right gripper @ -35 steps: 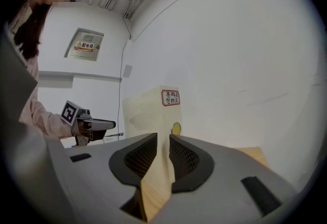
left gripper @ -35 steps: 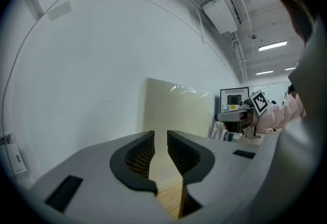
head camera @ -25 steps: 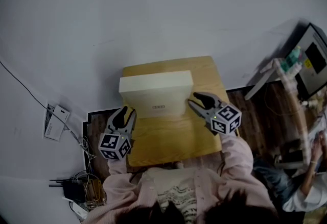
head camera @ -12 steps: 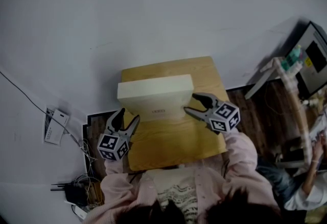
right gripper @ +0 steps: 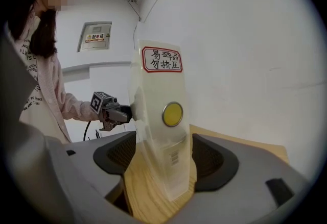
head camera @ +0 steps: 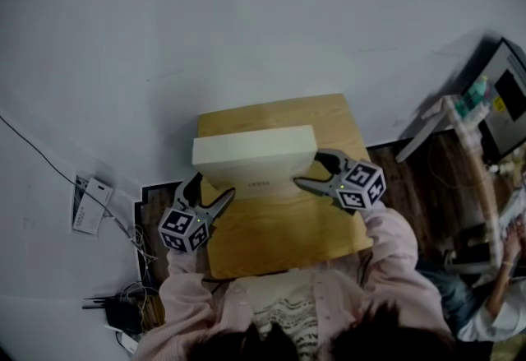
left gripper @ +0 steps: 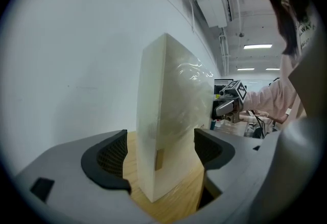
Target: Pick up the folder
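The folder (head camera: 255,158) is a thick cream box file that stands upright on its long edge on the small wooden table (head camera: 288,228). My left gripper (head camera: 212,188) straddles its left end and my right gripper (head camera: 311,168) its right end. Both have just been opening and stand open. In the left gripper view the folder's end (left gripper: 171,131) rises between the pads (left gripper: 110,159) with a gap showing on the left side. In the right gripper view the folder (right gripper: 161,116), with a red label and a yellow round sticker, stands between the spread pads (right gripper: 212,159). Neither gripper clamps it.
The table is narrow, and its edges lie close to both grippers. A white wall stands behind it. Cables and a small device (head camera: 86,203) lie at the lower left. Another person (head camera: 497,302) and equipment (head camera: 505,96) are at the right.
Both grippers' jaws have spread wide around the folder's ends. The grippers have sunk a little, and the folder stands on the table.
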